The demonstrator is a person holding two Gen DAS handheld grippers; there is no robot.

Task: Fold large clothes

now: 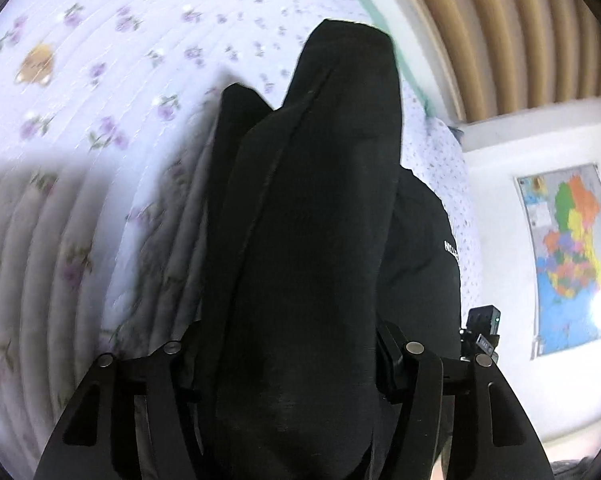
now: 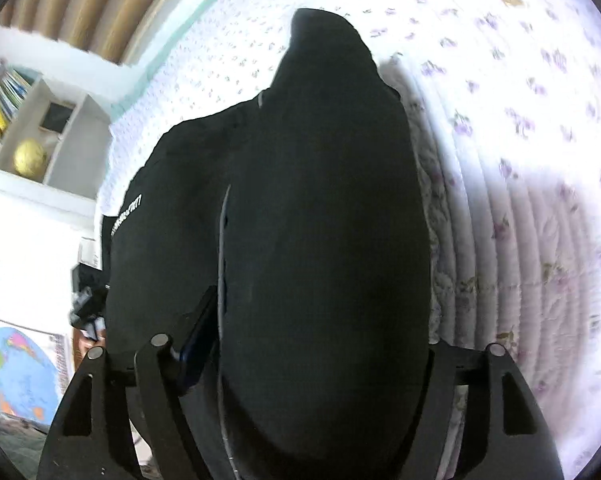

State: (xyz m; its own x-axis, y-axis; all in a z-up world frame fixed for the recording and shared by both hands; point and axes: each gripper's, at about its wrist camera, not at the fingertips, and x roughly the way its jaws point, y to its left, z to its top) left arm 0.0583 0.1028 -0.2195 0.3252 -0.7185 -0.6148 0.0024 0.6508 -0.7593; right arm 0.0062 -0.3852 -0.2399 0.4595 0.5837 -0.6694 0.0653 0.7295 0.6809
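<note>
So both grippers are clamped onto the same black garment [image 1: 312, 220], which hangs in long bunched folds above a quilted bedspread [image 1: 100, 80] with little purple flowers. The left gripper [image 1: 288, 380] has its 2 fingers pinched around a thick fold, and the cloth fills most of that camera's view. Same deal with the right gripper [image 2: 300, 392], jaws closed on a wad of the fabric. A bit of white lettering [image 2: 128, 210] shows on the part drooping to the side. Off the bed there's a colourful map [image 1: 572, 256] on the wall and a shelf [image 2: 40, 136] holding a gold ball [image 2: 29, 158].
</note>
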